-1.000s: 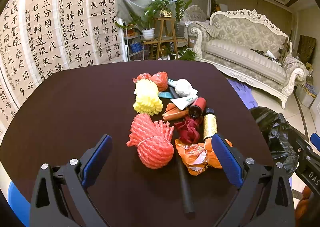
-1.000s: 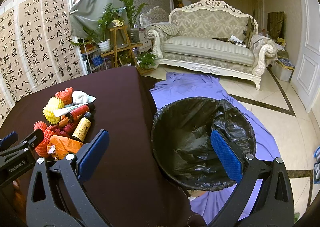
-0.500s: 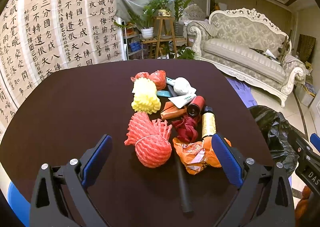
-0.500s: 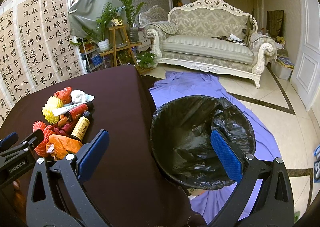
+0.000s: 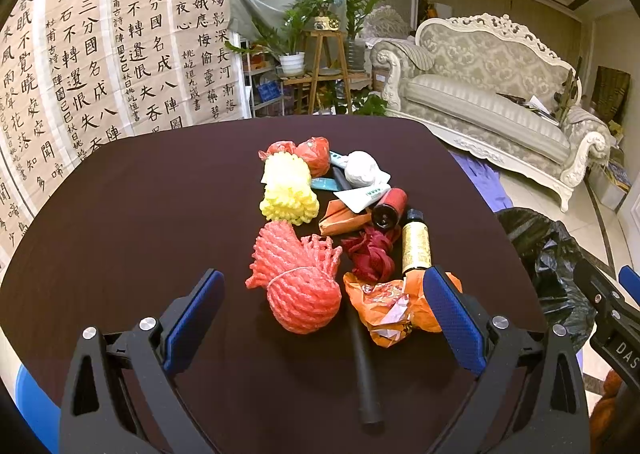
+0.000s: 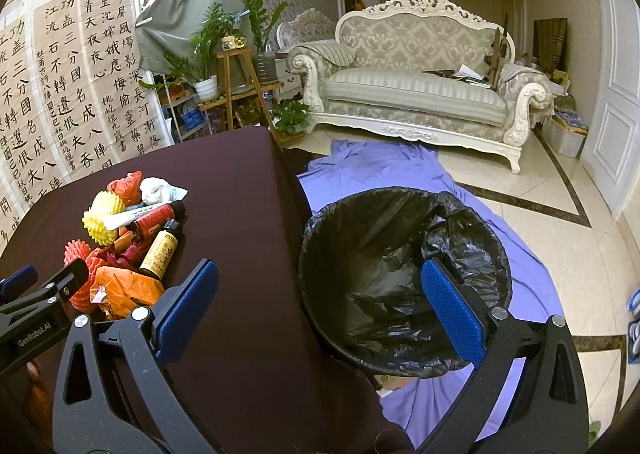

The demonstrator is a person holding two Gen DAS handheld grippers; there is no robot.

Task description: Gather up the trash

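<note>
Left gripper point(image 5: 324, 302) hangs wide open over the red foam net ball point(image 5: 298, 290) near the pile's front; right gripper point(image 6: 320, 306), open too, by the black-lined bin point(image 6: 404, 274). I'd drop straight down and squeeze that net ball's middle

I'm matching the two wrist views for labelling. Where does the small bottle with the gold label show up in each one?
Left wrist: gold-label bottle right of centre, just beyond the left gripper, above the orange wrapper.
Right wrist: same bottle at left, in the trash pile.
Shared landmark: yellow foam net.
</note>
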